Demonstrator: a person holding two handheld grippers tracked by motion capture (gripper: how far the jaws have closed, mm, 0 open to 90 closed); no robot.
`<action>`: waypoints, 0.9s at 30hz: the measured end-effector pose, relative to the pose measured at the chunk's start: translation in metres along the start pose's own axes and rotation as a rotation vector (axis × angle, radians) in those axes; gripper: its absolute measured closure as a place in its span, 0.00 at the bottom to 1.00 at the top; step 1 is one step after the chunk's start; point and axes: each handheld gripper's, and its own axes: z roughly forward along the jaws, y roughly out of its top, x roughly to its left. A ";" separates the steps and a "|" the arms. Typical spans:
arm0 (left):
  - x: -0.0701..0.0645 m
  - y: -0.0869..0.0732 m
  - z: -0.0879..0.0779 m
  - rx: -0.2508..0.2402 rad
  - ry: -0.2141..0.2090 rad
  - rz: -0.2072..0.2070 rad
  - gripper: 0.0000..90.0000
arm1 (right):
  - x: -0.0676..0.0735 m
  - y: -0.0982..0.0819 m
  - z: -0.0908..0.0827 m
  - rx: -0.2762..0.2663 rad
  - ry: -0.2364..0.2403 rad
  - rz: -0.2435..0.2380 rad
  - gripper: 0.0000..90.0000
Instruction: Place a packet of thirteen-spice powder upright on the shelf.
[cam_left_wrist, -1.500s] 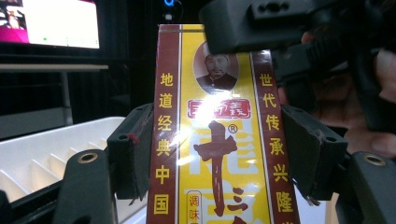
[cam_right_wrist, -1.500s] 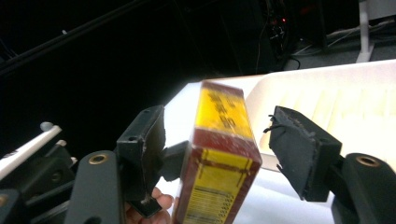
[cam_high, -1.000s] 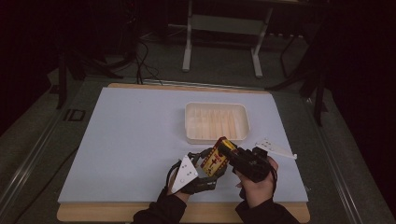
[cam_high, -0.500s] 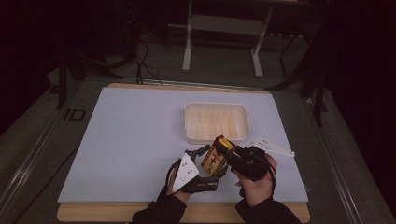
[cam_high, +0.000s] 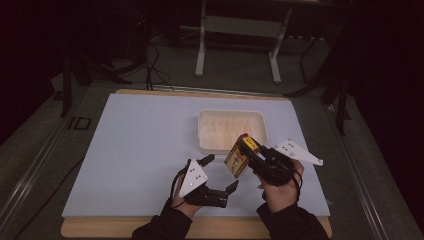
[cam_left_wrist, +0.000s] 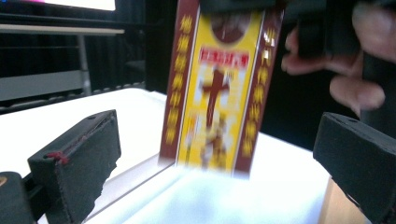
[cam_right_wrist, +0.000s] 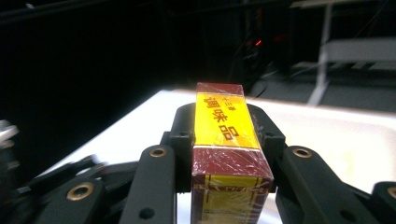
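Forearms in dark sleeves come in at the near edge of the table (cam_high: 125, 150), each hand carrying a gripper. Nearest, the left gripper (cam_high: 221, 173) lies low over the pale blue tabletop with its grey three-cornered plate up. Its jaws have just been opening and now stand wide apart, with nothing pressed between them; in the left gripper view the two black pads (cam_left_wrist: 79, 158) flank the box without touching it.

Just beyond and to the right, the right gripper (cam_high: 248, 150) is clamped on a yellow and maroon seasoning box (cam_high: 239, 157), which is wrapped in clear film and printed with Chinese characters. The box hangs tilted above the tabletop, clear of it, between the left gripper's open jaws and the tray. In the right gripper view the box (cam_right_wrist: 229, 154) sits squeezed between that gripper's black jaws, its narrow yellow face upward.

Farther off, a shallow white plastic tray (cam_high: 205, 132) rests on the table, just behind the held box. Past the table's far edge stand metal frame legs (cam_high: 201, 50) on a dark floor.
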 end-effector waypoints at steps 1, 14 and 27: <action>0.001 0.000 -0.002 0.004 0.011 0.003 0.02 | -0.001 0.002 0.000 -0.012 -0.013 -0.010 0.75; 0.016 -0.011 -0.037 0.080 0.110 -0.046 0.01 | -0.018 0.024 0.025 -0.090 -0.205 -0.131 0.75; 0.022 -0.027 -0.040 0.114 0.161 -0.066 0.01 | -0.034 0.021 0.067 -0.075 -0.354 -0.172 0.75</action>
